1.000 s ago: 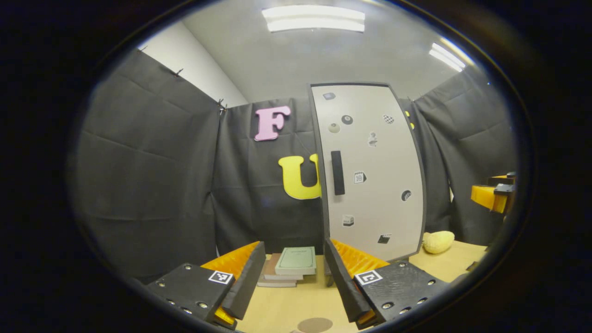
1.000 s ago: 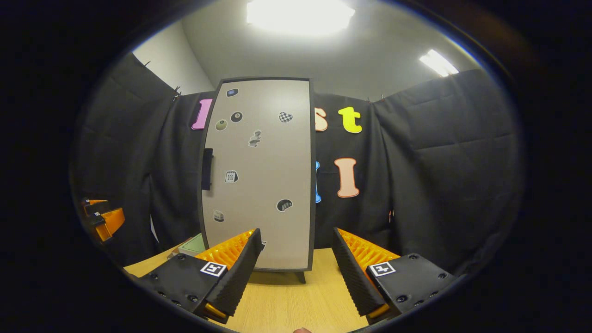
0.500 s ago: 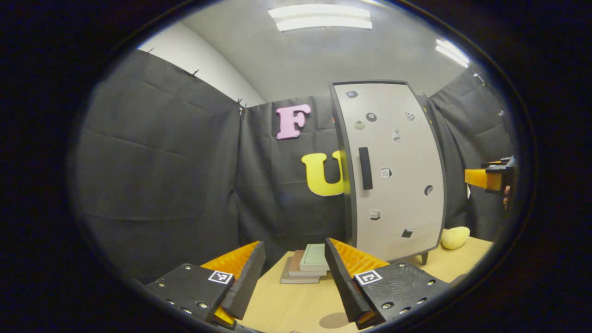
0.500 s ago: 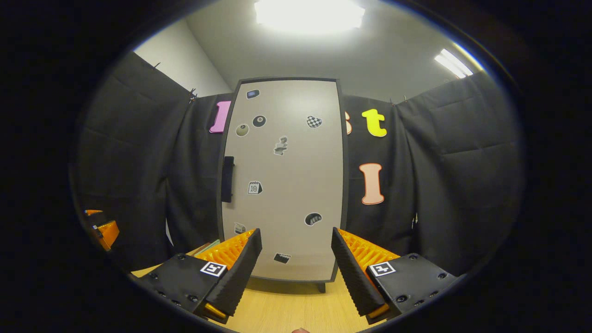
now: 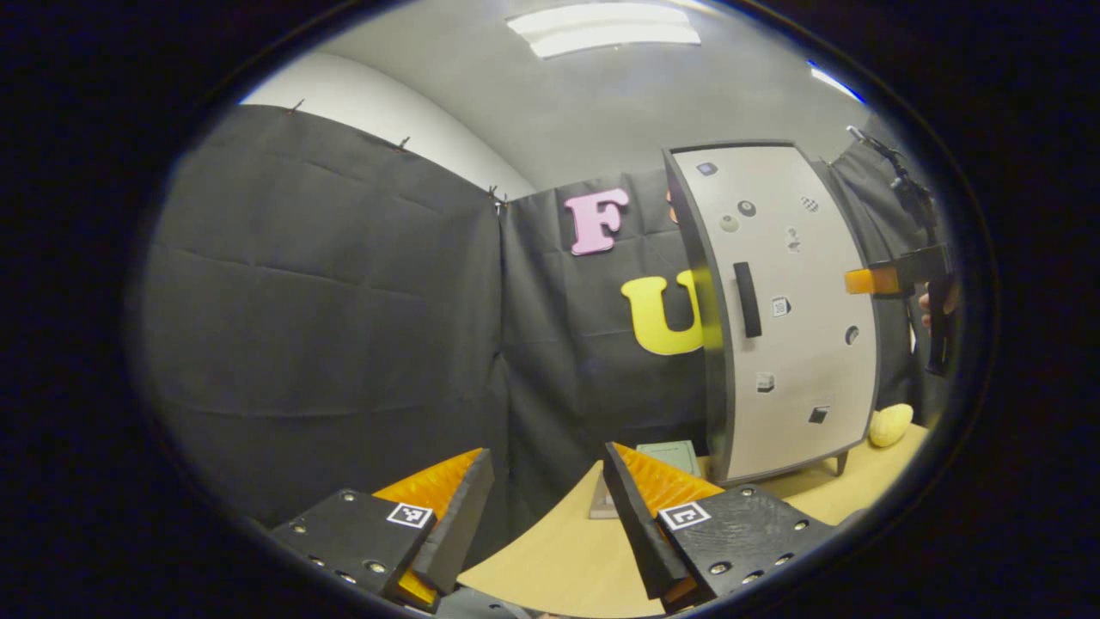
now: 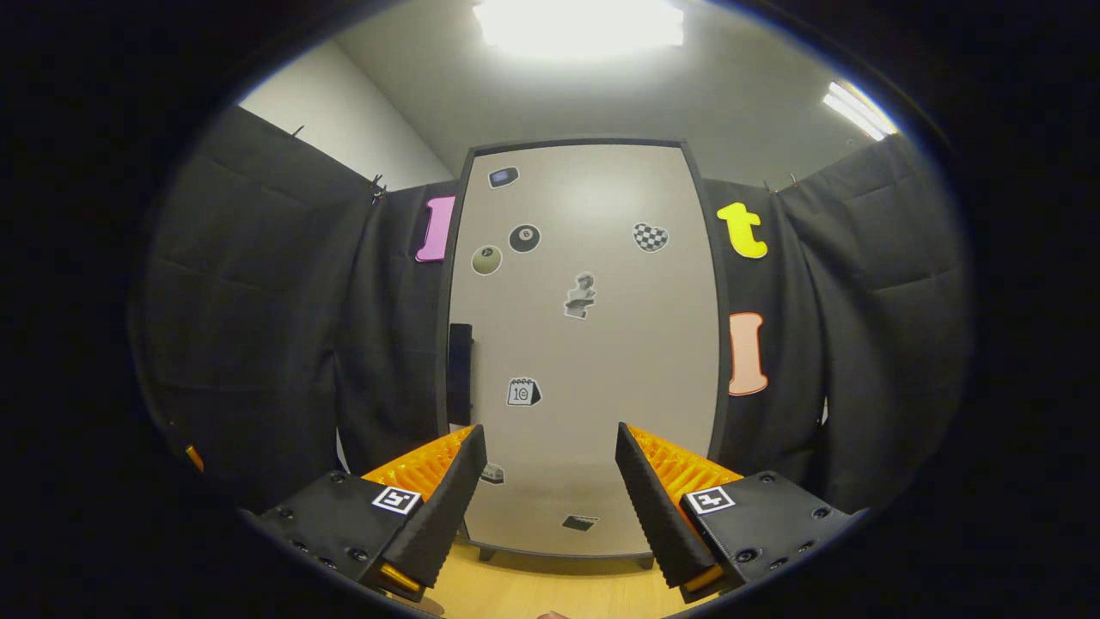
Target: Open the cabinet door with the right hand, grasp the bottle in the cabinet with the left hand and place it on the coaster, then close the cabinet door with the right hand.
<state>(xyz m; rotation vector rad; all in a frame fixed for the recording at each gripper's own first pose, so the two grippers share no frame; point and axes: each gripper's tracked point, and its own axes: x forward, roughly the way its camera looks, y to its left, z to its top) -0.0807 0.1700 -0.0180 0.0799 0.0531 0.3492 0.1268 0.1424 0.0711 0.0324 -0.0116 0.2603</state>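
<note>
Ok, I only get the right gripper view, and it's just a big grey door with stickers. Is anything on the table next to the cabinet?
Observer: Yes. In the left gripper view a small stack of books, green cover on top, lies on the wooden table at the cabinet's handle side.
Operator: And on the other side?
Observer: A pale yellow rounded thing sits on the table by the cabinet's far corner. I can't tell what it is.
Operator: Where's my gripper from over there?
Observer: The right hand-held gripper is raised in front of the grey cabinet door, about level with the black bar handle but apart from it, towards the door's other edge.
</note>
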